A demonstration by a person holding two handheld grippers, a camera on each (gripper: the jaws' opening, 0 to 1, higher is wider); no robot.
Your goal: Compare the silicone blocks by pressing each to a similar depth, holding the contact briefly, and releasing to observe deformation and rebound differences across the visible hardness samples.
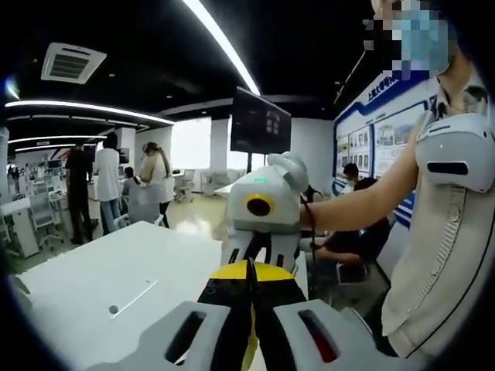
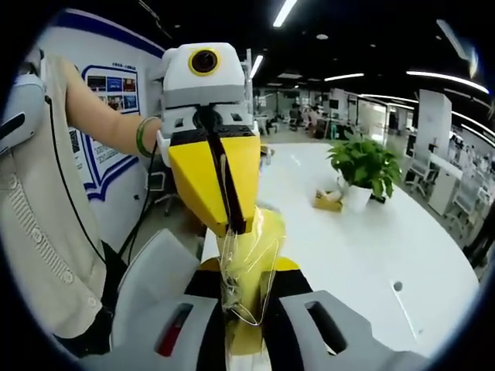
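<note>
A thin, clear, yellow-tinted film or bag [image 2: 249,259] hangs crumpled between the two grippers, which face each other tip to tip. My left gripper [image 2: 230,222], with yellow fingers, is shut on the film's upper end. My right gripper [image 2: 244,292] rises from the bottom of its view, black and yellow jaws shut on the lower end. In the left gripper view my own left gripper [image 1: 249,269] is shut, and the white right gripper [image 1: 261,246] meets it head-on. I see no silicone blocks.
A large white table [image 2: 371,255] lies below, with a potted plant [image 2: 363,166] and a small yellow box [image 2: 329,201] on it. The person's bare arm [image 1: 363,201] reaches in from the right. People [image 1: 108,182] stand far off, and a dark screen [image 1: 261,122] stands behind the table.
</note>
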